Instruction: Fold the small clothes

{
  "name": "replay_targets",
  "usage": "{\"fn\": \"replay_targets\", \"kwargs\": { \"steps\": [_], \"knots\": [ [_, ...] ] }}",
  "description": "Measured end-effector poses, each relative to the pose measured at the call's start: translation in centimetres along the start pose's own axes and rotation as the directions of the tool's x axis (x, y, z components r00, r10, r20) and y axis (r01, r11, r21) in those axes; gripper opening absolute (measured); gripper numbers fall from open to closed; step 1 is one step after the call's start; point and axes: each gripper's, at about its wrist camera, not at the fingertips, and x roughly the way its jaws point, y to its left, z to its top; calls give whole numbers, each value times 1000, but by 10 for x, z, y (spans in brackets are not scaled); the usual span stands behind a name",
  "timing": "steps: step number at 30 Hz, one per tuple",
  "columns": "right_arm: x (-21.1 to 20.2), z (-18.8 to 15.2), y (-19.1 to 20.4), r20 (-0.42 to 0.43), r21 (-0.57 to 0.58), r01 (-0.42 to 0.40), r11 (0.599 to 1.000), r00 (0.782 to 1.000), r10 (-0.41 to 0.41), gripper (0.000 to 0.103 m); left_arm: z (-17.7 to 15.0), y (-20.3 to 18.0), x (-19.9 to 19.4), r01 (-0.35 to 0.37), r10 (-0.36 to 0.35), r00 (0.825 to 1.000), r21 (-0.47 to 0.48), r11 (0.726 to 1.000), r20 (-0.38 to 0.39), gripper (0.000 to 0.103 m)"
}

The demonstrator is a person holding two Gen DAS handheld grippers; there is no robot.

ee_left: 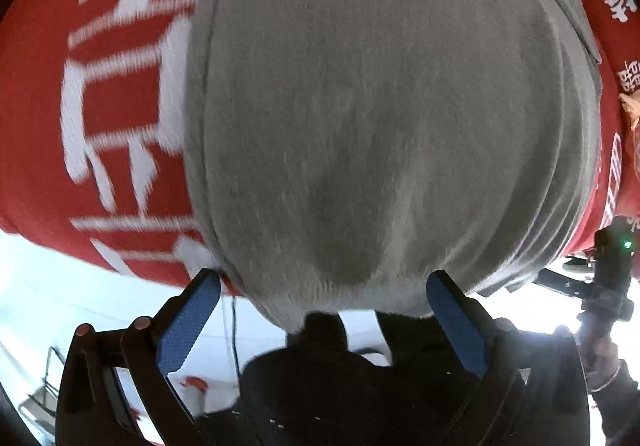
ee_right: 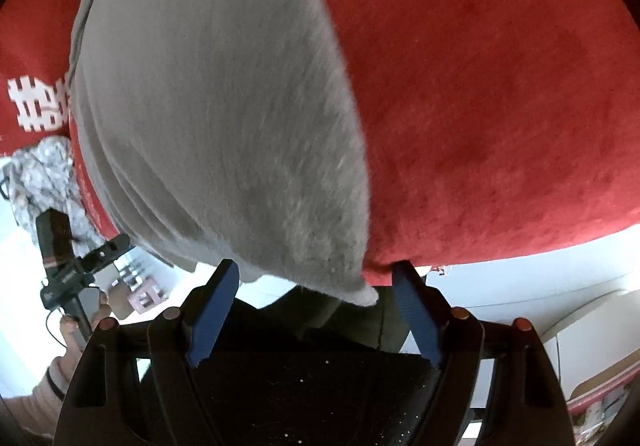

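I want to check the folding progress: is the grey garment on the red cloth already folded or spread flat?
Folded, at least partly: the grey garment shows several stacked layer edges along its right side on the red cloth.

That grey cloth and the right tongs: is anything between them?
Nothing. In the right wrist view, the grey cloth's hanging corner dips between the open right tongs, untouched by either blue pad.

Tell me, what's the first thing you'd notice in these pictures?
The big soft grey garment fills the middle of both views, lying on a bright red cloth with white characters on it. Below it the blue-padded fingers of the left gripper and the right gripper stand wide open at the garment's near edge. Off at the left edge of the right view sits a crumpled patterned grey cloth.
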Motion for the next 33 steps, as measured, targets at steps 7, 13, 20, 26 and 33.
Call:
{"fn": "replay_targets", "kwargs": {
  "steps": [7, 13, 20, 26, 33],
  "knots": [
    [3, -2, 18, 16, -39, -65, 997, 998, 65, 83, -6, -7, 19, 42, -42, 999, -46, 998, -8, 96],
    [0, -17, 13, 21, 54, -174, 983, 985, 173, 5, -17, -10, 15, 56, -56, 998, 5, 998, -35, 11],
    [-34, -21, 41, 83, 14, -344, 939, 936, 342, 5, -23, -29, -31, 176, -179, 983, 76, 982, 47, 11],
    [-74, 32, 69, 203, -27, -489, 872, 851, 483, 5, 29, -46, -78, 199, -210, 963, 85, 976, 167, 11],
    [-96, 103, 95, 269, -27, -453, 891, 855, 443, 5, 125, -46, -107, 125, -145, 950, 86, 988, 277, 11]
  ]
}}
